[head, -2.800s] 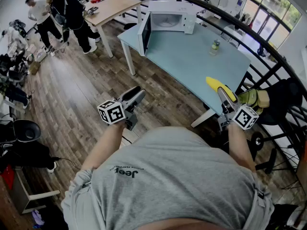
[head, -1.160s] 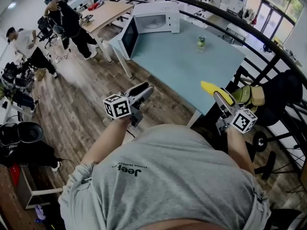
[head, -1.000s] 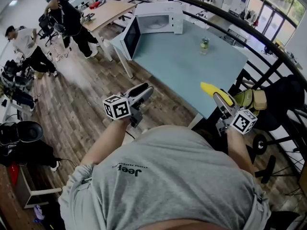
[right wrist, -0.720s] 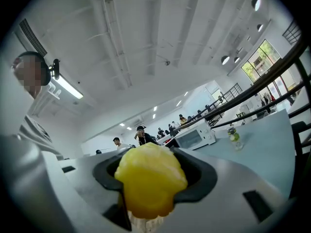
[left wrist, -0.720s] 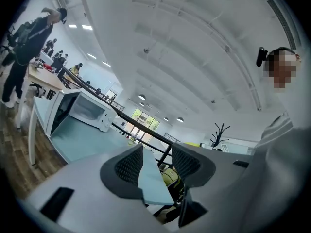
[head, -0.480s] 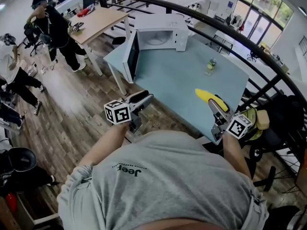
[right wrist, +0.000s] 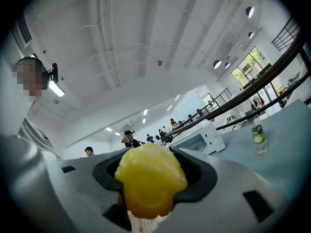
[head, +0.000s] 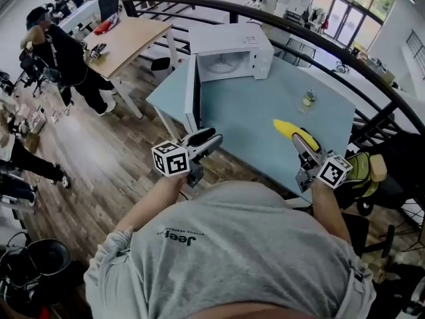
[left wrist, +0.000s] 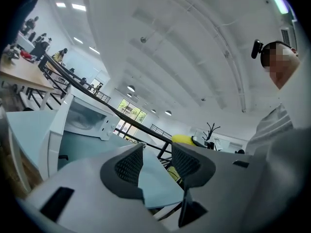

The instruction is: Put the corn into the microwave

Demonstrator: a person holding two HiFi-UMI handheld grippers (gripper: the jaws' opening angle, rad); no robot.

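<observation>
The yellow corn sticks out of my right gripper, which is shut on it above the near right edge of the light blue table. In the right gripper view the corn fills the space between the jaws. The white microwave stands at the table's far left corner with its door swung open toward me. It also shows as the microwave and the microwave. My left gripper hovers by the table's near left edge, open a little, with nothing between its pads.
A small bottle stands on the table's right side. A dark curved railing runs behind the table. A wooden desk and people are at the far left. A chair with a green-yellow item sits at the right.
The person has walked toward the table, so the microwave and table are closer and more central. Both grippers travelled forward with them. The corn stays gripped in the right gripper.
</observation>
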